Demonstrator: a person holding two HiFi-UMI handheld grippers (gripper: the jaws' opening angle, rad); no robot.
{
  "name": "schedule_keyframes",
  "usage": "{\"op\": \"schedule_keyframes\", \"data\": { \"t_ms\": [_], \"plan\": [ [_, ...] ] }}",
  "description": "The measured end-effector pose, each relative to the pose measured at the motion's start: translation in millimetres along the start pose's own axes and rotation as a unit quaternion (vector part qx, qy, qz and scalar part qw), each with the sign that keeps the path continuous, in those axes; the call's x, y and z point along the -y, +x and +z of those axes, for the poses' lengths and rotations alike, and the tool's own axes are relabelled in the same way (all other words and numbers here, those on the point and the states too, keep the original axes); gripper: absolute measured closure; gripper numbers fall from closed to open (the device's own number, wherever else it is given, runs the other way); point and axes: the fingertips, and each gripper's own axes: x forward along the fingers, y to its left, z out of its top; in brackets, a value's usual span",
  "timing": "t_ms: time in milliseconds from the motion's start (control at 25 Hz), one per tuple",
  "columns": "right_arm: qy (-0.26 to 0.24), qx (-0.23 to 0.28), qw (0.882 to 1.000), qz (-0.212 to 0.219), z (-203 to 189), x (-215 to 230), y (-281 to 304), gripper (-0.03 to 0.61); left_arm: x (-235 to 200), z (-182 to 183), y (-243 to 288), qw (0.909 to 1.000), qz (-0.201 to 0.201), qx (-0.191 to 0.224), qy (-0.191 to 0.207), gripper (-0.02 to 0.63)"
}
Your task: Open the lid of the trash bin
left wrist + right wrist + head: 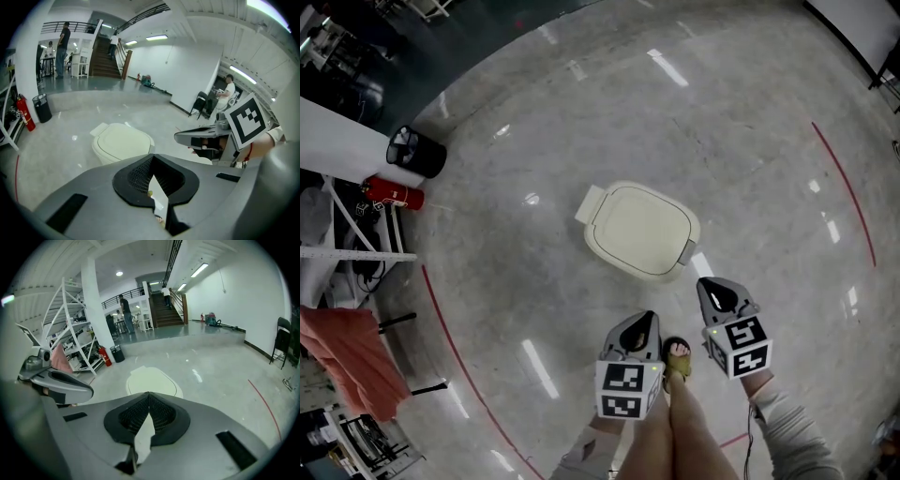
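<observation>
A cream trash bin (639, 230) stands on the grey floor with its lid down flat; a small tab sticks out at its far left corner. Both grippers hover short of the bin's near side, not touching it. My left gripper (647, 319) is shut and holds nothing. My right gripper (709, 286) is nearest the bin's near right corner, also shut and holding nothing. In the left gripper view the bin (123, 140) lies ahead of the closed left gripper (152, 158), slightly left. In the right gripper view the lid (151, 379) sits just beyond the closed right gripper (149, 394).
A black round basket (416, 152) and a red fire extinguisher (394, 195) stand by a white rack (356, 234) at the left. A red line (848, 187) curves over the floor. The person's sandalled foot (678, 361) is between the grippers. People stand far off near the stairs (104, 58).
</observation>
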Motion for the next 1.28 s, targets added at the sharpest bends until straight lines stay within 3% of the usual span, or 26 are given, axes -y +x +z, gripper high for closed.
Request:
{"op": "schedule_keyframes", "data": {
  "t_ms": [520,1280],
  "plan": [
    [-0.001,-0.042,0.999,-0.011,-52.2,30.7,77.5,0.578,-26.8,-45.6,53.8,0.9995,0.001,-0.033,0.003,0.611],
    [-0.015,-0.098,0.995,-0.017,-83.9,44.5,127.4,0.578,-36.7,-50.9,80.8,0.9988,-0.004,-0.049,-0.004,0.611]
  ]
}}
